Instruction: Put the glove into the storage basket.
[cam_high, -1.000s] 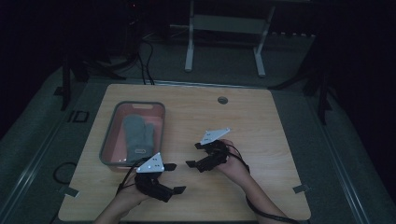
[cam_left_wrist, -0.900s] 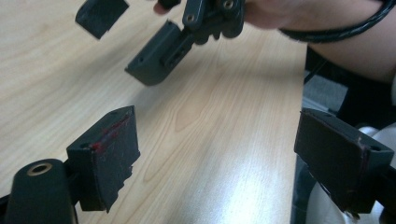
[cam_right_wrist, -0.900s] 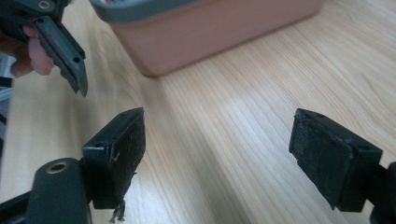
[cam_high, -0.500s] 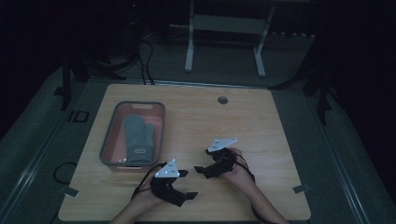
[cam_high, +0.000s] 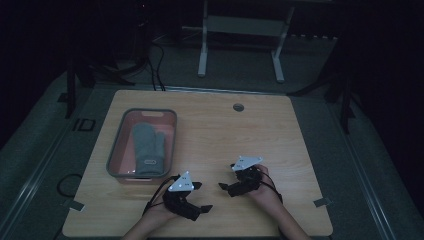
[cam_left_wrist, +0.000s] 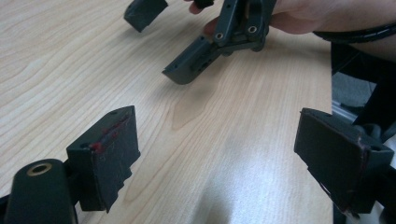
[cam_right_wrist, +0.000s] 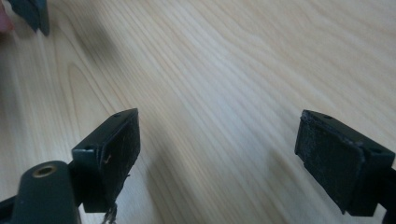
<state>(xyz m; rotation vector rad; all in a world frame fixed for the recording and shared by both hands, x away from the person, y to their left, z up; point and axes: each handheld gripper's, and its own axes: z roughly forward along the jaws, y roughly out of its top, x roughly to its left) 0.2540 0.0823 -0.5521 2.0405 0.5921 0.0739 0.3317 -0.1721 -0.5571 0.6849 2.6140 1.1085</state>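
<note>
- Your left gripper (cam_high: 196, 199) and right gripper (cam_high: 234, 185) hover low over the bench (cam_high: 225, 130), jaws spread, nothing held.
- The glove (cam_high: 148, 149) lies in the tray (cam_high: 116, 159); grippers this near could collide.

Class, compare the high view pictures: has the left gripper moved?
Yes. The left gripper has pulled back toward the person, away from the tray.
</note>
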